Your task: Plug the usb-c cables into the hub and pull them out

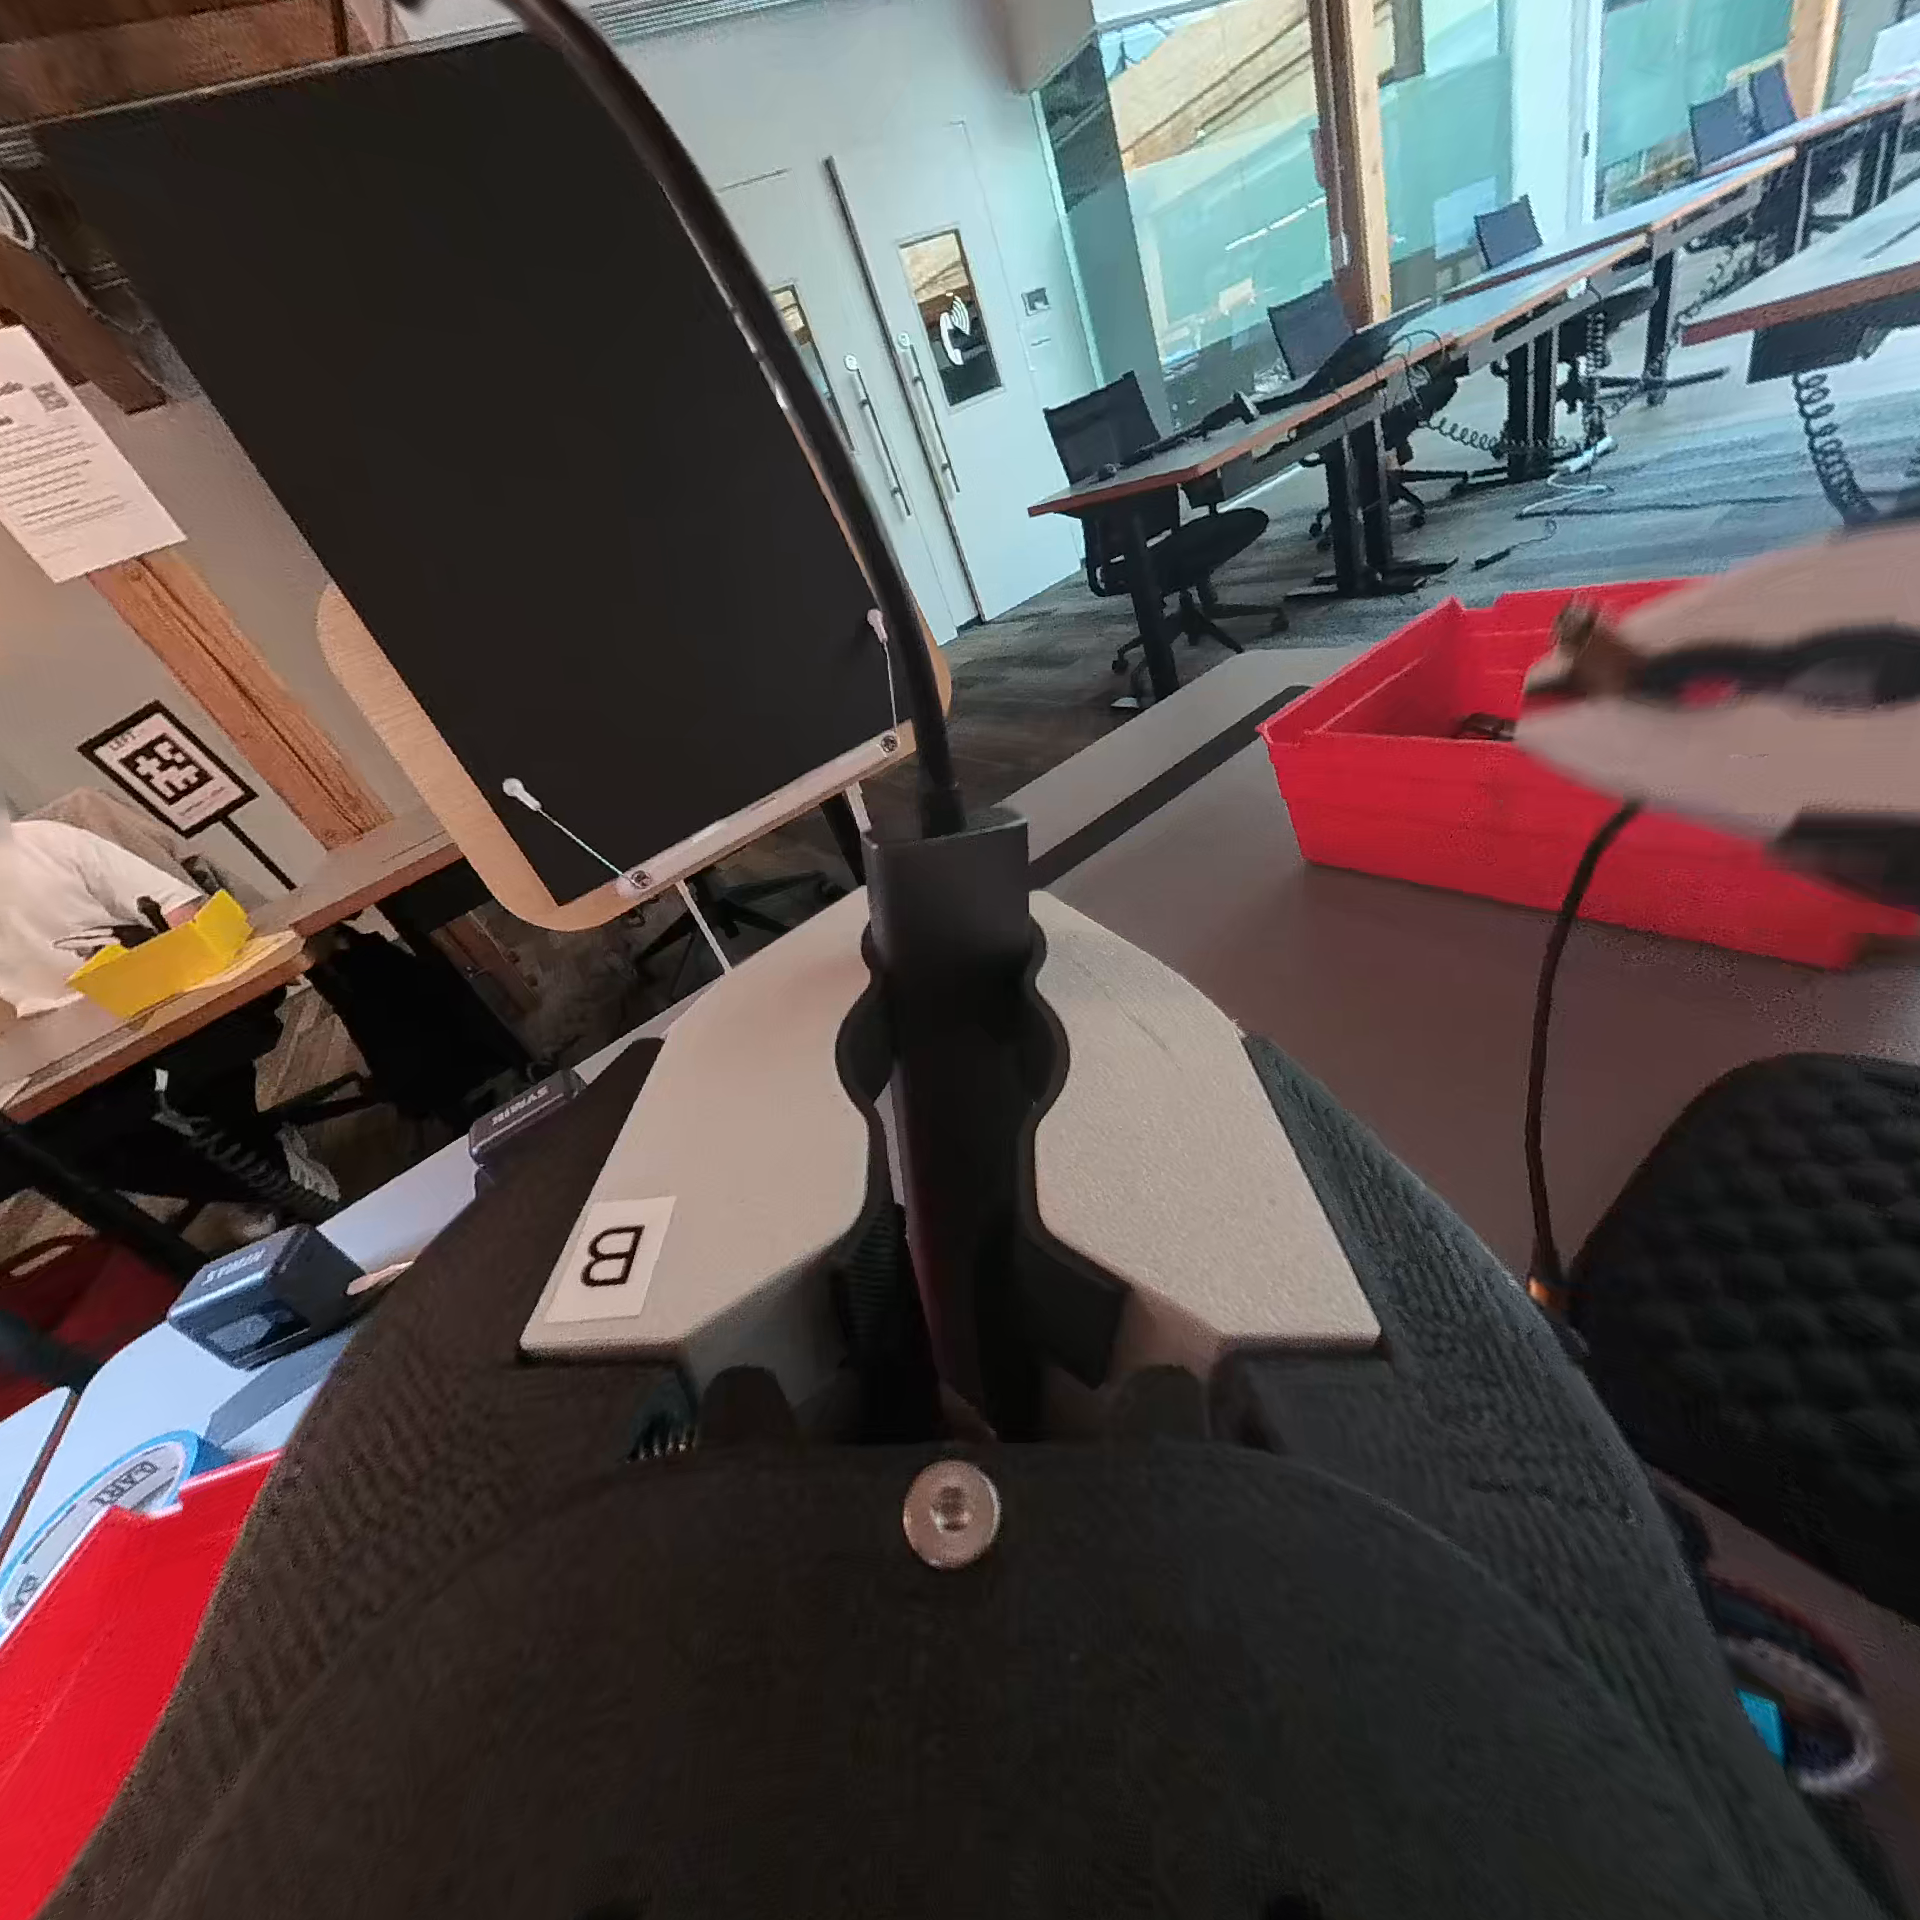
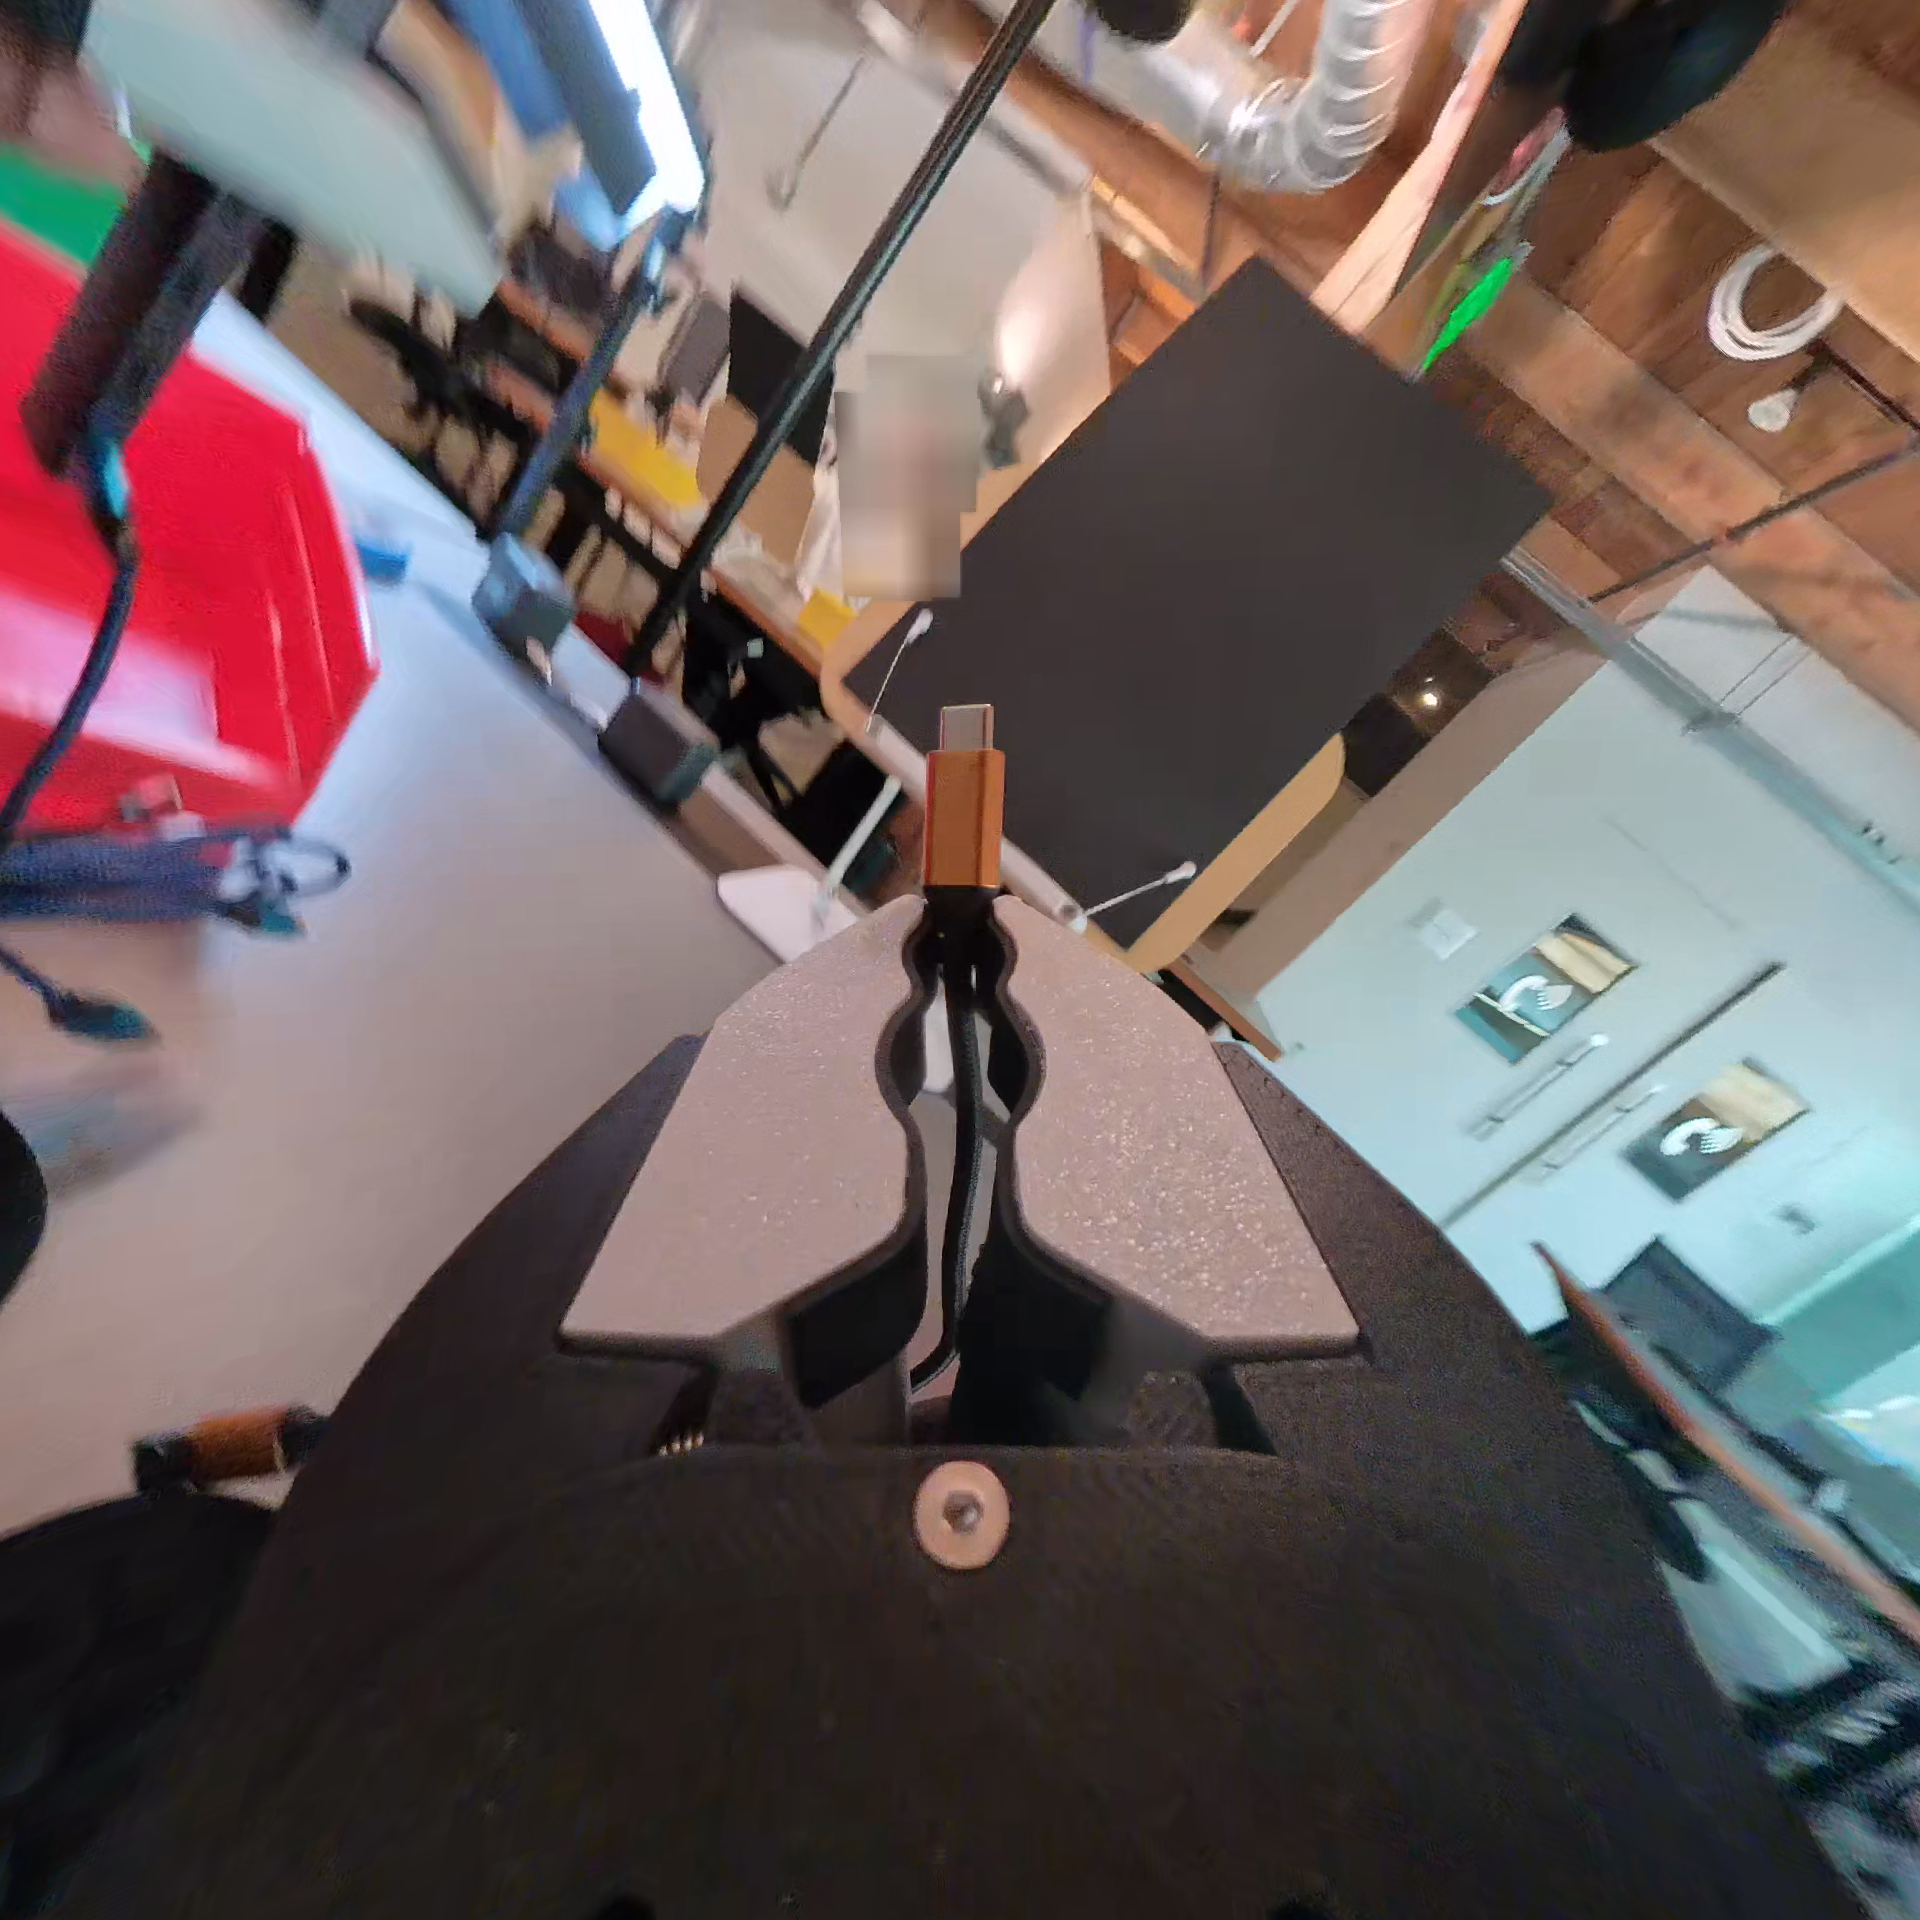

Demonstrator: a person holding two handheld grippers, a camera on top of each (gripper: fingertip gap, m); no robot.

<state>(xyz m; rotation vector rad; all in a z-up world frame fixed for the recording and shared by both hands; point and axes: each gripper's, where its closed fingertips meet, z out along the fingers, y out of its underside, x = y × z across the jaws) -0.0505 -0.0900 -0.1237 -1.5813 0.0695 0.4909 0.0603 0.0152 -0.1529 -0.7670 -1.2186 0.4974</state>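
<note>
My left gripper is shut on a dark hub, held upright off the table, with the hub's black cable arching up from its end. My right gripper is shut on a black braided cable just behind its orange usb-c plug, whose metal tip points forward into free air. In the left wrist view the right gripper is blurred at the right, its braided cable hanging down. In the right wrist view the hub shows blurred at the upper left, apart from the plug.
A red bin stands on the dark table to the right. A bundle of blue cables and another orange plug lie on the table. A black board stands behind. A seated person is far left.
</note>
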